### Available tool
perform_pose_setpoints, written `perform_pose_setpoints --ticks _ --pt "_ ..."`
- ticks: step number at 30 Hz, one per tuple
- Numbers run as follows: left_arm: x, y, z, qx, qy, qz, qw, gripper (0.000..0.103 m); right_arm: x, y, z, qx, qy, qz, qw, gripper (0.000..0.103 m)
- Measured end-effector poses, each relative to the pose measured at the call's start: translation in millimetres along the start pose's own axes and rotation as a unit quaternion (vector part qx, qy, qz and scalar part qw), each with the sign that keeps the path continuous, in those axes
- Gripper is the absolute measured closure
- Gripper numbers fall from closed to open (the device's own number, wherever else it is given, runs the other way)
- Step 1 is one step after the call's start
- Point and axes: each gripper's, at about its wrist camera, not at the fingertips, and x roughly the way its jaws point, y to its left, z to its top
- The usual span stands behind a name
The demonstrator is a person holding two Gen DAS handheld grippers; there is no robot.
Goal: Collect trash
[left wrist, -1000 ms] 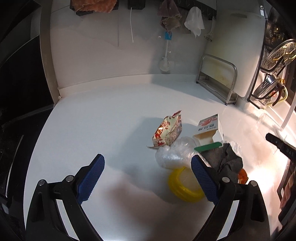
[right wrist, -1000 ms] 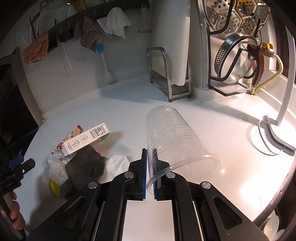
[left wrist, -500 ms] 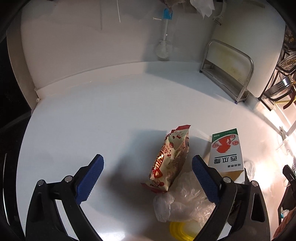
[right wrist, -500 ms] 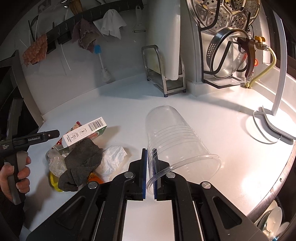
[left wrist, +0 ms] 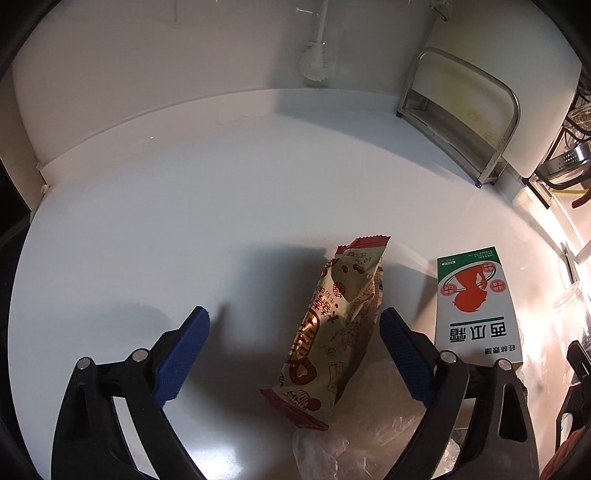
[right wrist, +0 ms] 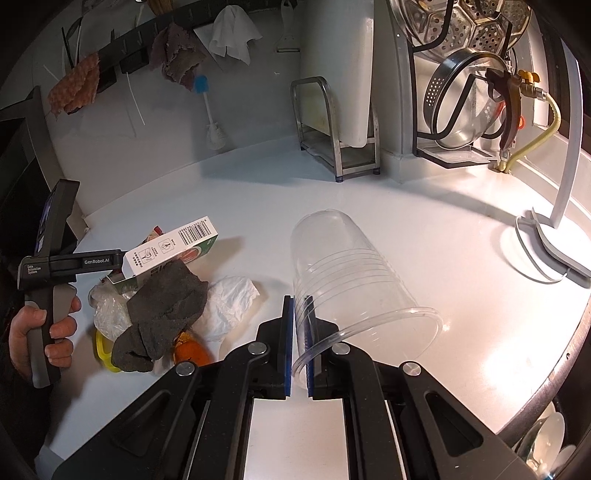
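Observation:
My left gripper (left wrist: pixel 293 325) is open, low over the white counter, with a red and cream snack wrapper (left wrist: pixel 332 332) lying between its blue fingers. A white and green carton (left wrist: pixel 474 306) lies just right of the right finger, and clear plastic film (left wrist: pixel 354 439) lies below the wrapper. My right gripper (right wrist: pixel 300 332) is shut on the rim of a clear plastic cup (right wrist: pixel 351 280), held tilted over the counter. In the right wrist view the trash pile shows the carton (right wrist: pixel 173 245), a dark sock (right wrist: pixel 162 306), crumpled white paper (right wrist: pixel 229 299), a yellow ring (right wrist: pixel 101 347) and an orange scrap (right wrist: pixel 190 350).
A steel rack (left wrist: pixel 465 122) with a white cutting board (right wrist: pixel 336 74) stands at the back wall. A bottle brush (right wrist: pixel 212 110) and cloths (right wrist: pixel 232 33) hang on the wall. Strainers and pot lids (right wrist: pixel 465 99) hang at right. A white lamp base (right wrist: pixel 546 240) sits far right.
My left gripper moved forward and down to the pile, so the snack wrapper now lies between its open fingers. My right gripper kept hold of the cup and barely moved.

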Motion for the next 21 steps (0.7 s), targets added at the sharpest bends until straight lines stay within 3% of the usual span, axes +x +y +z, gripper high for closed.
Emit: perform_pose_setpoints --ticks 2,4,8,11,16,21 --pt "5.2 -0.9 -0.8 0.005 0.008 0.002 1.0000 0.033 0.8 -0.5 -0.3 0.001 0.002 0.000 1.000 0.098" --pt "6.1 -1.7 -2.0 0.008 0.007 0.002 0.9999 0.041 2.1 -0.5 -0.8 0.001 0.005 -0.001 1.000 0.098" --pt "4.5 -2.1 -2.9 0.013 0.004 -0.008 0.9999 0.073 4.0 0.0 -2.1 0.000 0.008 -0.001 1.000 0.098" --pt "2.2 0.2 -6.3 0.010 -0.004 -0.007 0.9999 0.079 5.0 1.1 -2.8 -0.003 0.010 -0.002 1.000 0.098" --pt "-9.8 1.8 -9.7 0.016 -0.035 0.026 0.9989 0.088 4.7 2.1 -3.2 -0.006 0.009 -0.004 1.000 0.098" --pt "-42.1 5.0 -21.0 0.014 -0.078 0.045 0.9958 0.088 -2.6 4.4 -3.7 -0.005 -0.002 -0.001 1.000 0.098"
